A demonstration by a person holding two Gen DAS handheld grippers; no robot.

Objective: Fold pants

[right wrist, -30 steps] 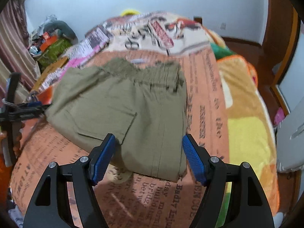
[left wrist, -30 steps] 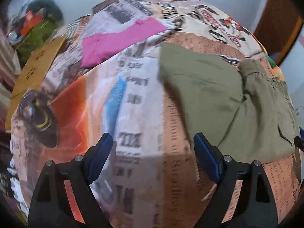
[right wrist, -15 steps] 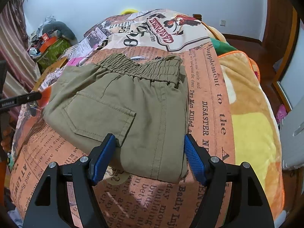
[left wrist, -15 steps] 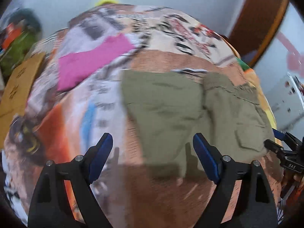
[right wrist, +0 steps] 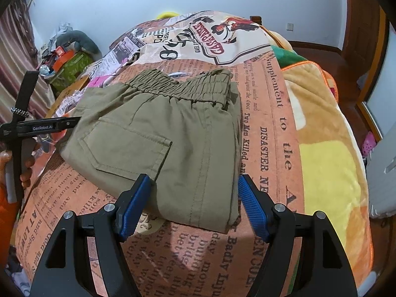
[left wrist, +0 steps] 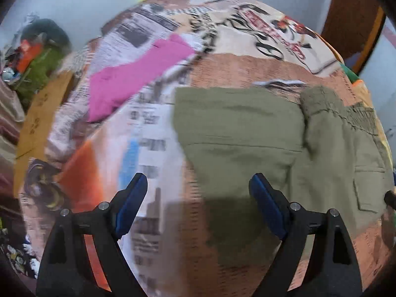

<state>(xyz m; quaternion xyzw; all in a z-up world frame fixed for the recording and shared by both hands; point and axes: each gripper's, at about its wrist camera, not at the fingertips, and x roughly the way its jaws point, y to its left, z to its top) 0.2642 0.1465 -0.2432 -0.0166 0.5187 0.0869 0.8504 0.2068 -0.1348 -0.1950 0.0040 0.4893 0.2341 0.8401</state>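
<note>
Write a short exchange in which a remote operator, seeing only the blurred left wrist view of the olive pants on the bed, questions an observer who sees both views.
Operator: My picture is smeared. Are the pants folded?
Observer: Yes. In the right wrist view the pants lie as a compact folded stack, with the elastic waistband at the far end.
Operator: I see only a sliver of the other tool. Is it gripping the cloth?
Observer: No. The right gripper is open, with the near edge of the stack between its fingers and nothing clamped.
</note>
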